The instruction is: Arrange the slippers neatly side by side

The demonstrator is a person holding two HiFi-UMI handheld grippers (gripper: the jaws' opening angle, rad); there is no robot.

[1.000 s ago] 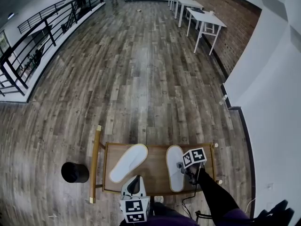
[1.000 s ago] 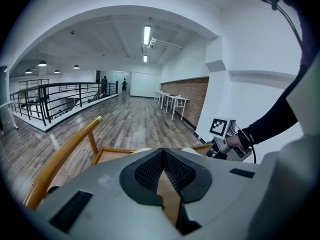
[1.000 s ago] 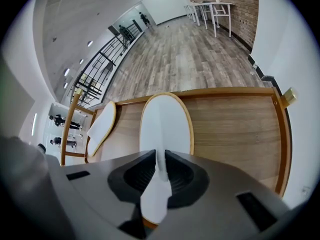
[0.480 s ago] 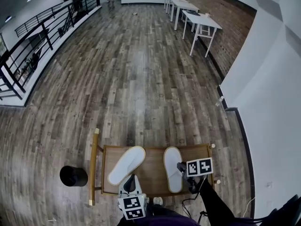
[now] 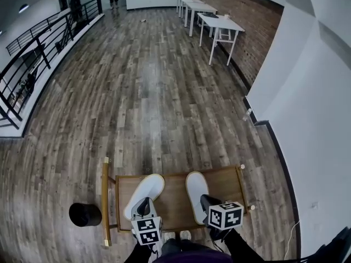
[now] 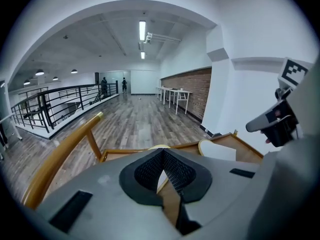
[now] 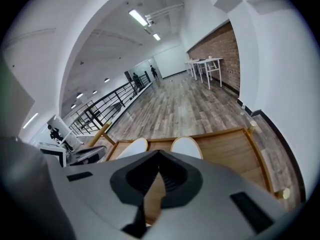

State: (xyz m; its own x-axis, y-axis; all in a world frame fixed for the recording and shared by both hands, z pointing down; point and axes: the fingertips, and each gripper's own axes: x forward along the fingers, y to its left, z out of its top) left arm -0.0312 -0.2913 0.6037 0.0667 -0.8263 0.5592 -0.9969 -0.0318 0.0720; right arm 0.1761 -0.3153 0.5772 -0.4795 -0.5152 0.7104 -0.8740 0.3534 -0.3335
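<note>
Two white slippers lie on one low wooden surface [image 5: 174,200] with a raised rim, and two grippers hang over its near edge. The left slipper [image 5: 143,195] lies at a slant, its toe leaning toward the right. The right slipper [image 5: 196,193] lies nearly straight, toe pointing away from the person. A strip of bare wood separates the two, wider at the heels than at the toes.

The left gripper [image 5: 143,204] sits over the heel end of the left slipper. Its own view shows the jaws [image 6: 161,153] clenched tip to tip with nothing between them. The rounded edge of the left slipper [image 6: 159,147] shows just beyond the tips and the right slipper [image 6: 218,149] lies off to the right. Whether the jaws touch the slipper cannot be told.

The right gripper [image 5: 208,203] sits over the heel end of the right slipper. Its jaws [image 7: 159,154] are likewise pressed together and empty. Both slippers lie ahead of them, the left slipper [image 7: 130,147] to the left of the tips and the right slipper [image 7: 186,147] just right of them.

One black bin [image 5: 85,214] stands on the plank floor [image 5: 148,92] left of the surface. A row of white tables [image 5: 215,22] lines the brick wall far off.
</note>
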